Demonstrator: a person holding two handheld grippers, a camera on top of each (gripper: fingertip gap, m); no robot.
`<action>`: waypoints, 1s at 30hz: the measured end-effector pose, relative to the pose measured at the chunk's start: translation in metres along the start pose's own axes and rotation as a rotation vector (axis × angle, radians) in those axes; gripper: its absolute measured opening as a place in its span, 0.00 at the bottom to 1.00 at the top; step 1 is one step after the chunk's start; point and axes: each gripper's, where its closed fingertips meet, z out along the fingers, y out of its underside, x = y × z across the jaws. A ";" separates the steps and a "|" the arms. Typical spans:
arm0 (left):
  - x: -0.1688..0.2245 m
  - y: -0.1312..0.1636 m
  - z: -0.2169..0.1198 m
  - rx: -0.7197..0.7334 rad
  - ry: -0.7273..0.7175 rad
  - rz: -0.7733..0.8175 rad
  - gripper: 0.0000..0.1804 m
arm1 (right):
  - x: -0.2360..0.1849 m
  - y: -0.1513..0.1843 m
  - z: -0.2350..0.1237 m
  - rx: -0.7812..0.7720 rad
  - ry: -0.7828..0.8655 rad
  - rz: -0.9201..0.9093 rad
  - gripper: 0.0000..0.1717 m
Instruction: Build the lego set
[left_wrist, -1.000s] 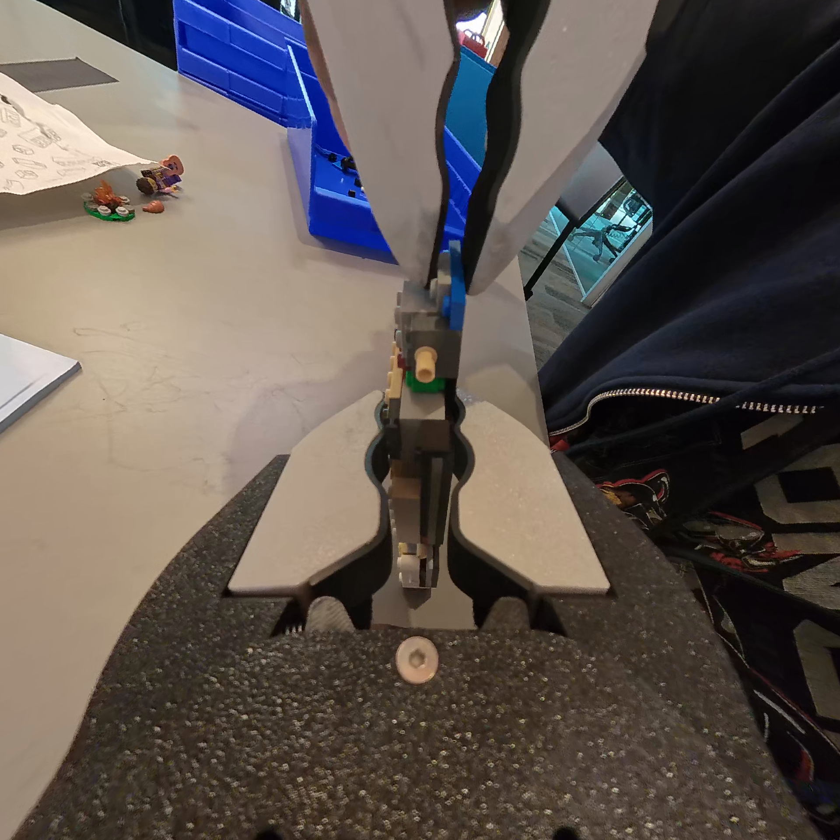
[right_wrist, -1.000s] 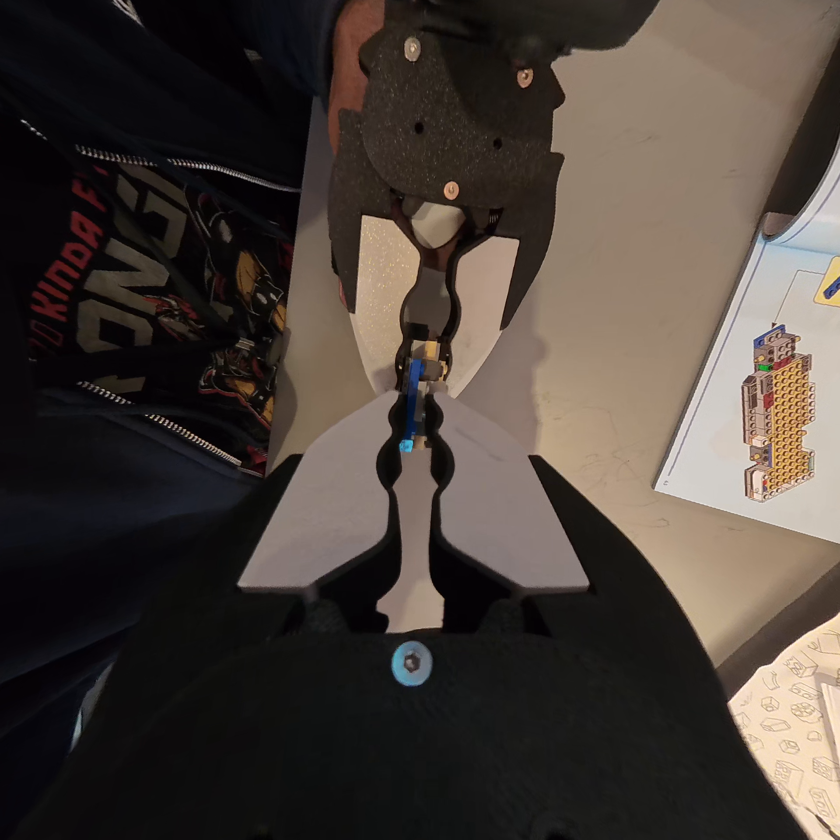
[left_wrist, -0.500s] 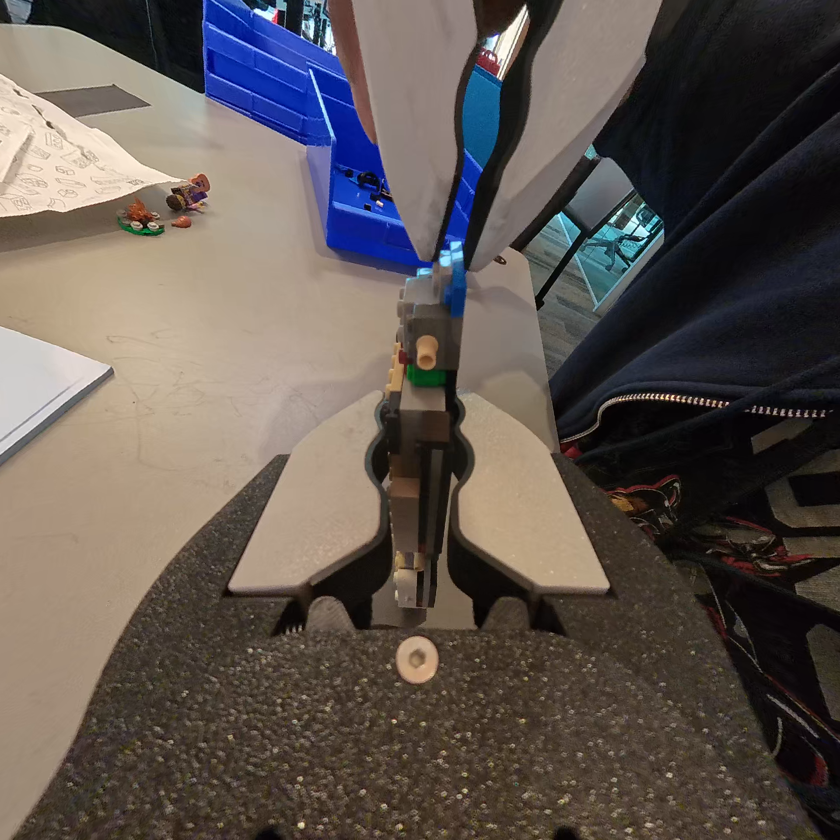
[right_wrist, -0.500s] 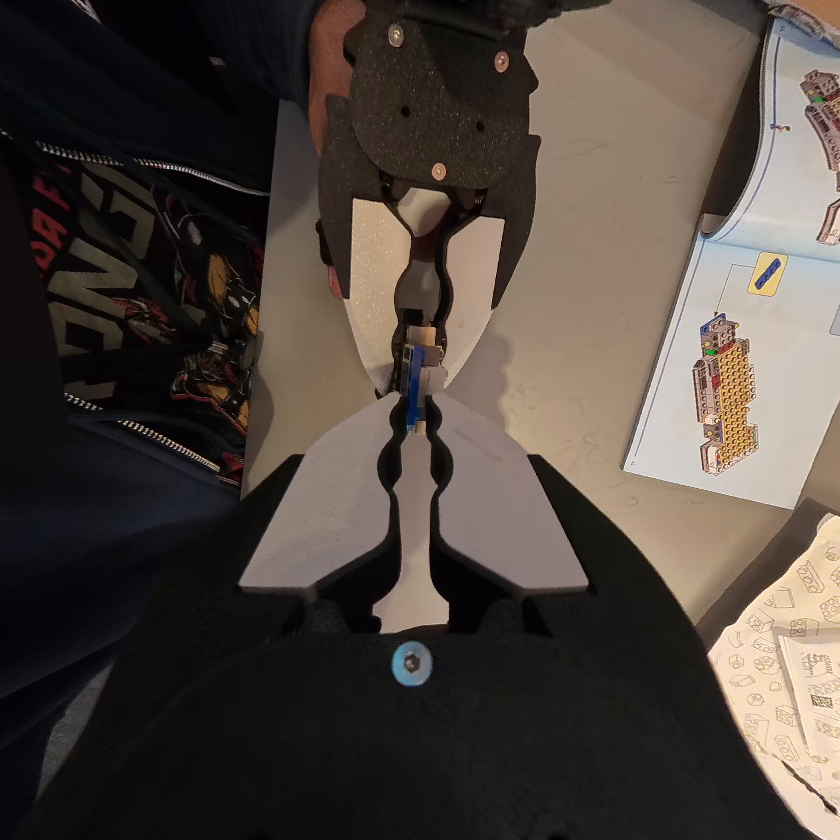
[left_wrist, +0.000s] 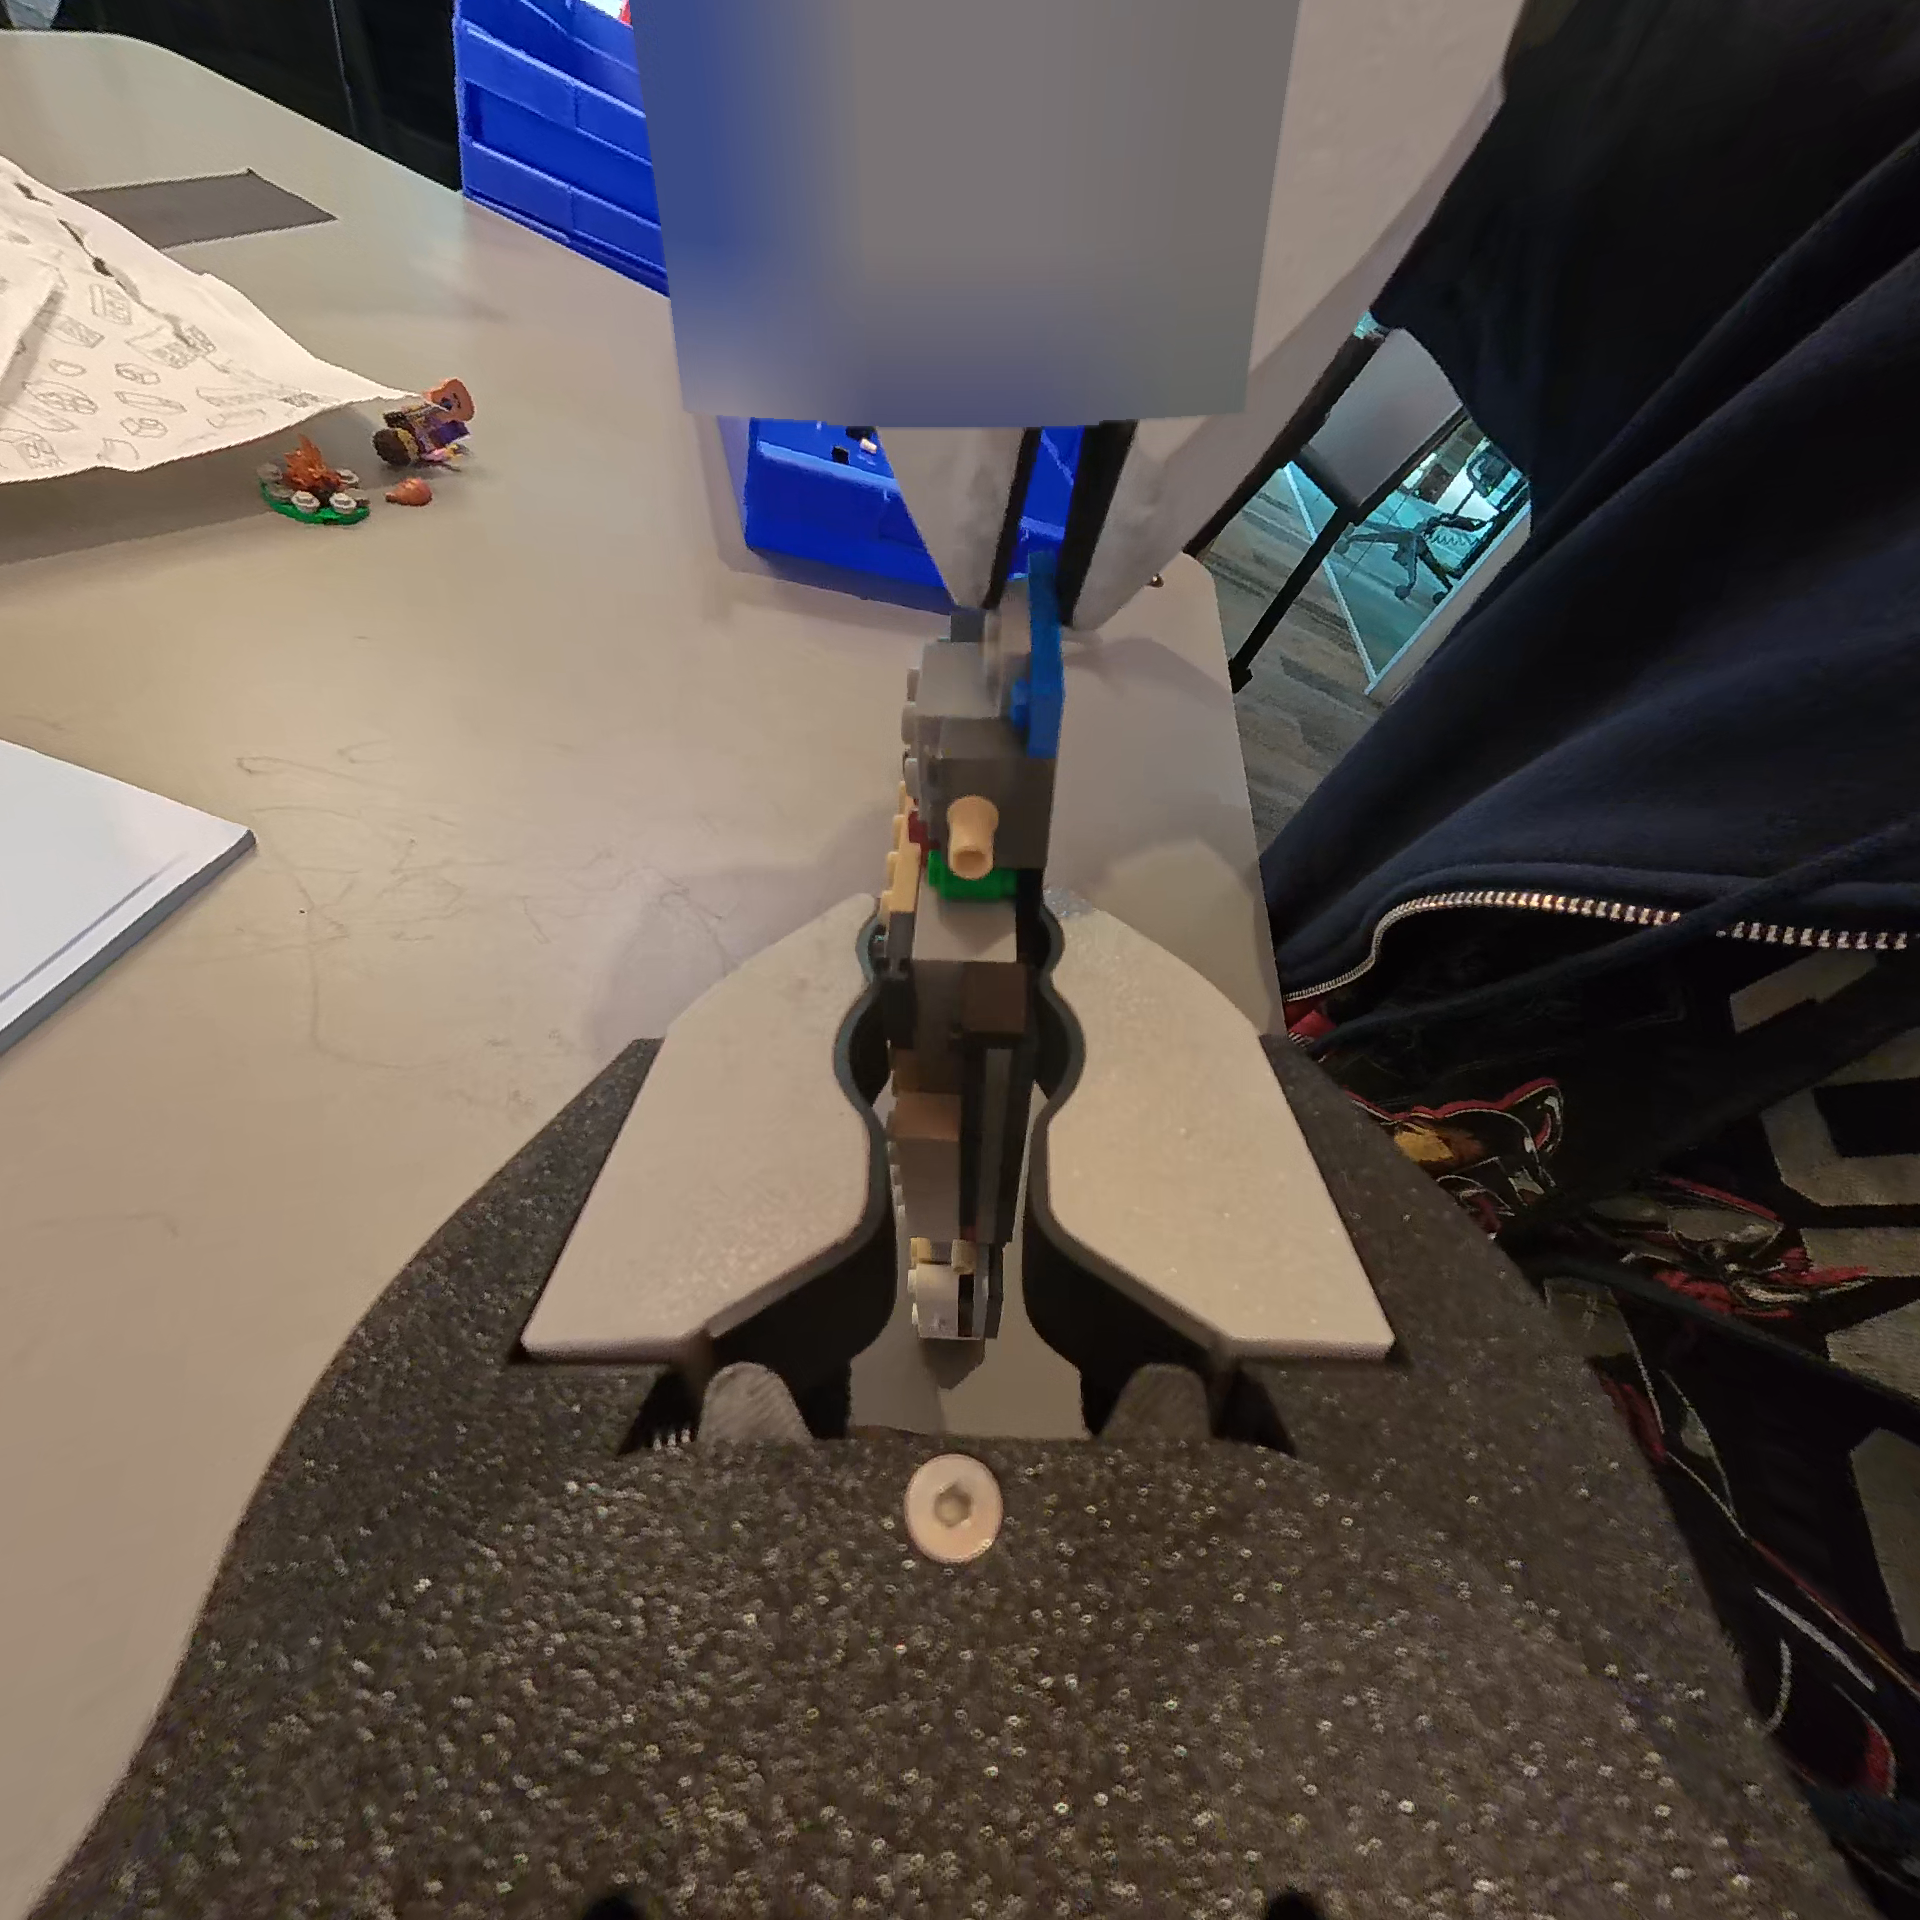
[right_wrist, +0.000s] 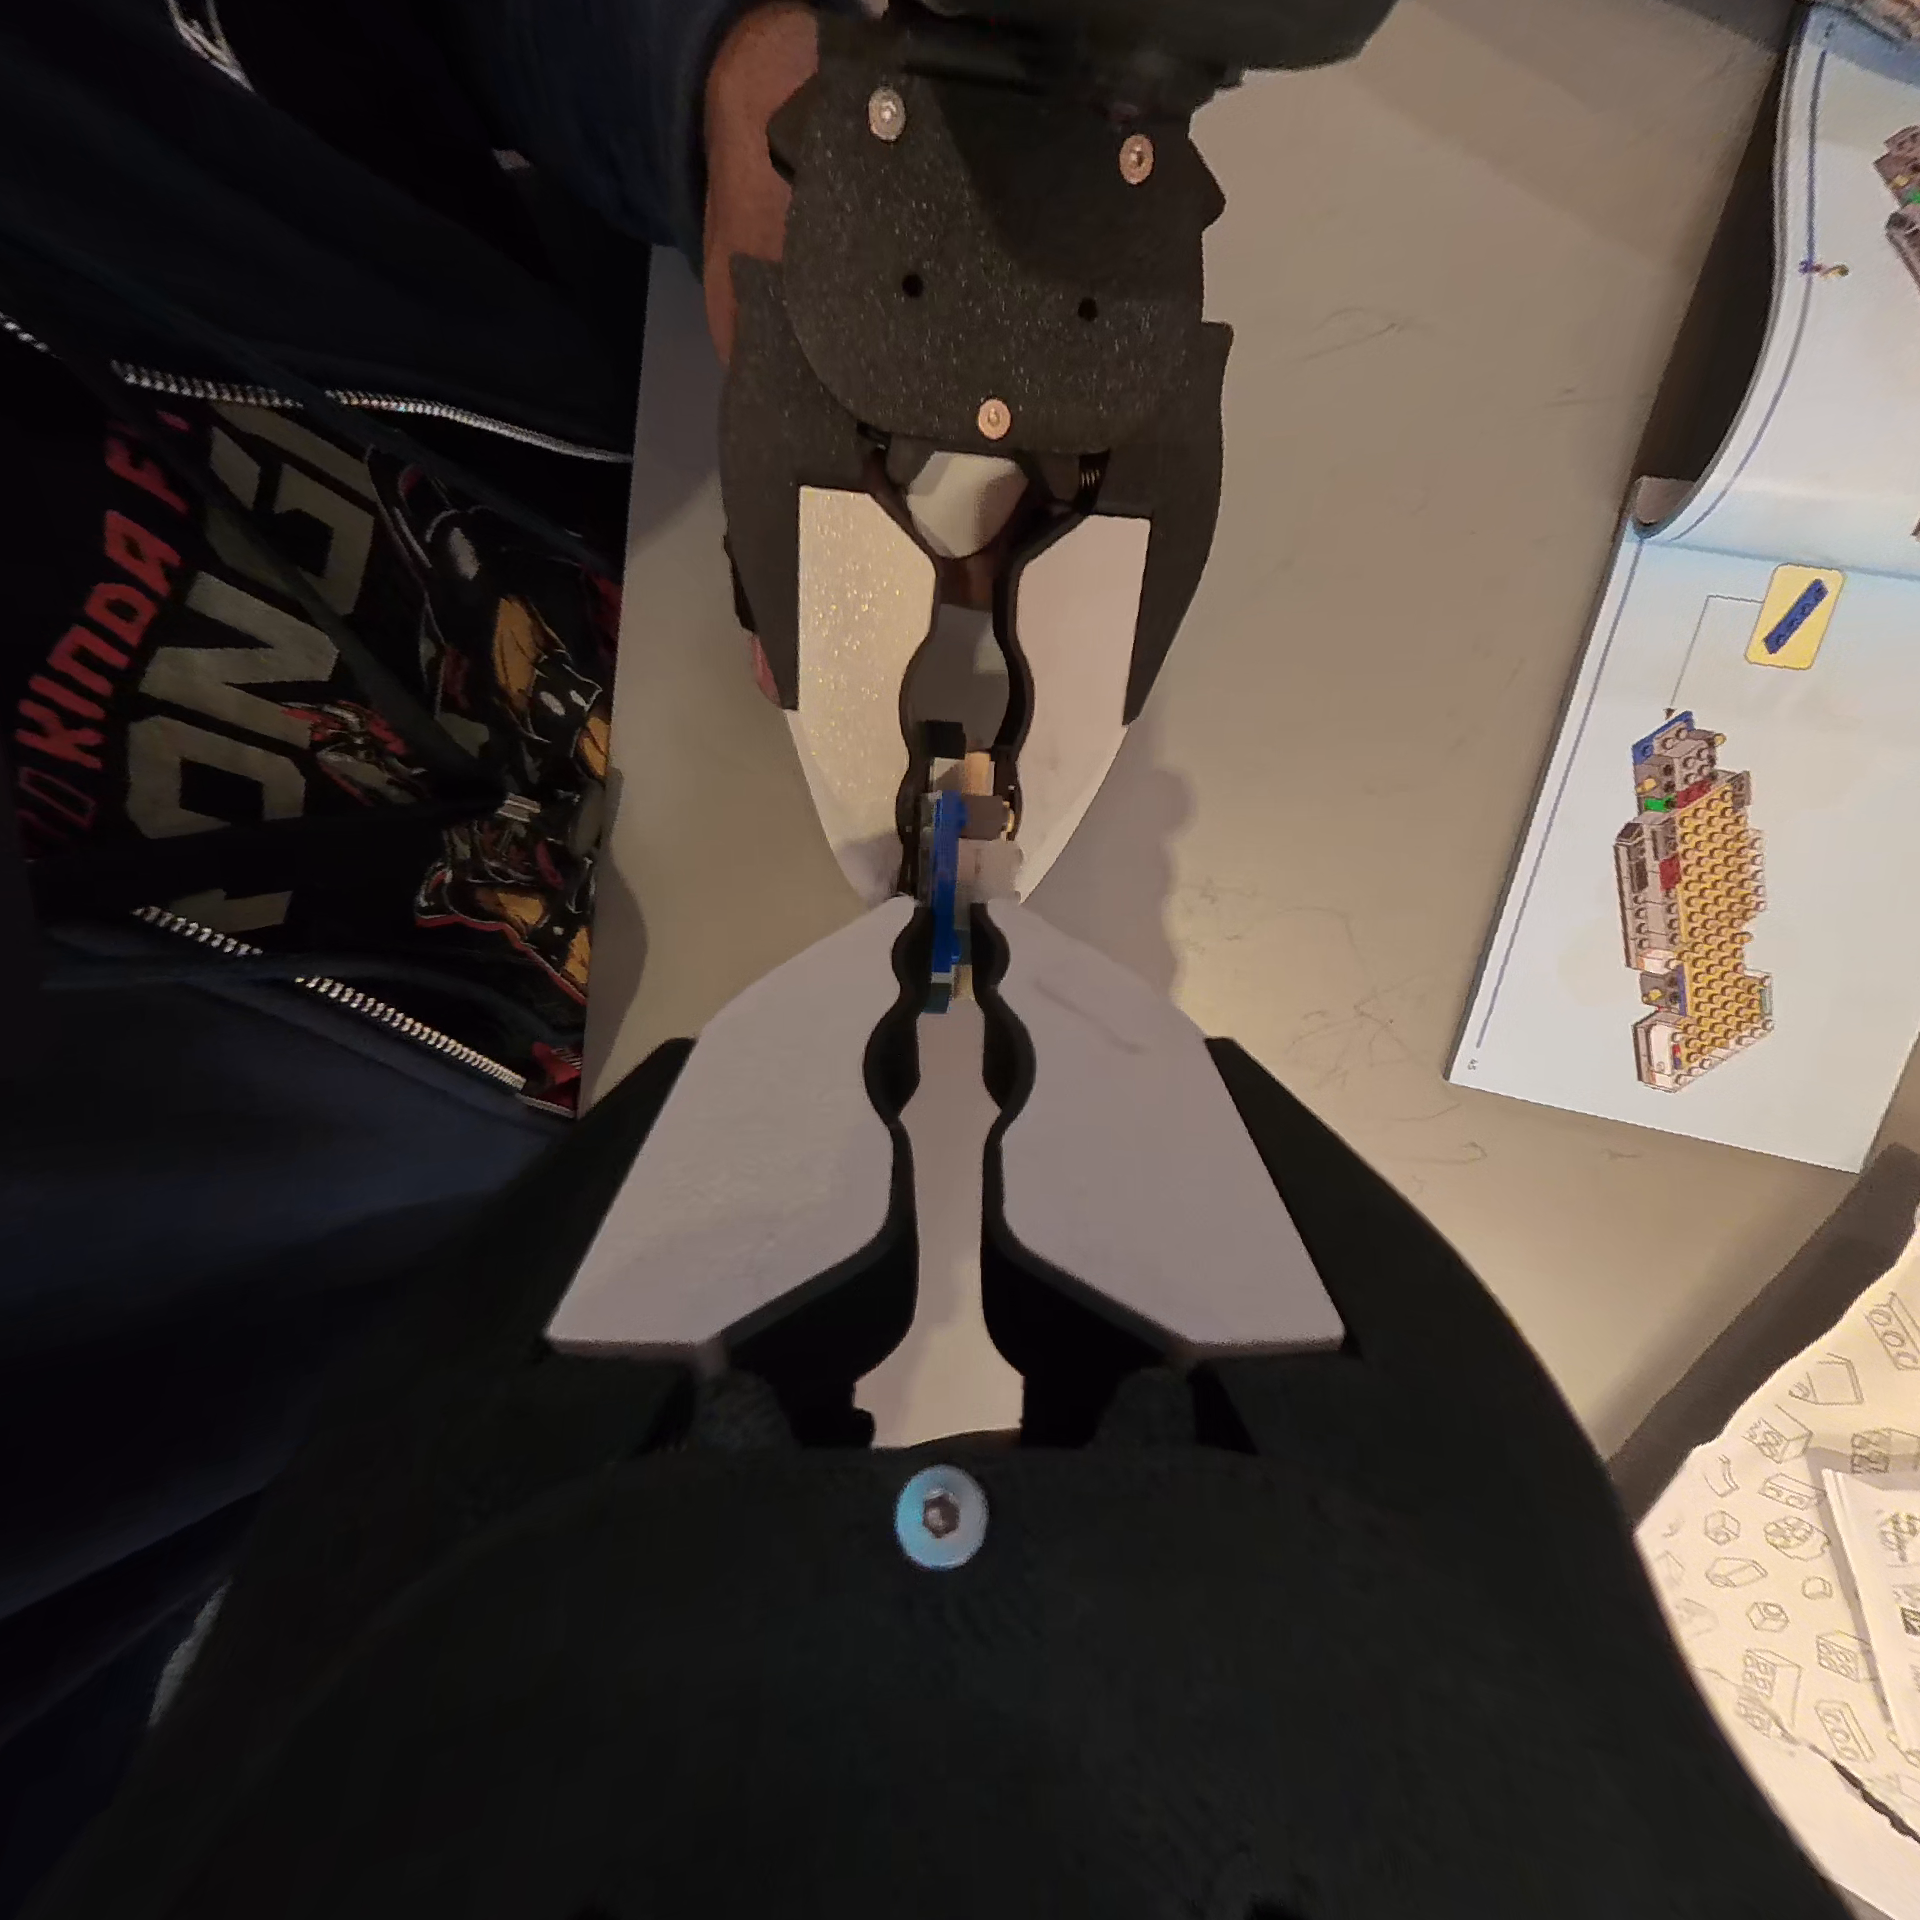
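Grey table (left_wrist: 468, 727), 2 tongs: left (left_wrist: 961, 935) grips 1 brick build (left_wrist: 977, 831), right (right_wrist: 940, 935) grips 1 blue plate (right_wrist: 943, 883).

Print on shirt (right_wrist: 312, 675), booklet (right_wrist: 1714, 831), paper sheet (left_wrist: 125, 353).

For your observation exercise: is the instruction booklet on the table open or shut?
Open. In the right wrist view the booklet lies flat on the table, one page of building pictures facing up and the next page curving away at the fold.
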 end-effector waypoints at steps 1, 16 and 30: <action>-0.001 0.000 -0.001 0.003 -0.001 -0.005 0.13 | 0.001 -0.001 0.000 0.002 0.012 -0.005 0.04; 0.002 -0.003 -0.002 -0.002 -0.009 0.025 0.13 | -0.002 -0.012 0.003 0.027 -0.008 -0.016 0.04; -0.025 -0.011 -0.013 -0.036 -0.223 0.177 0.13 | 0.011 -0.011 -0.003 0.094 0.165 -0.037 0.17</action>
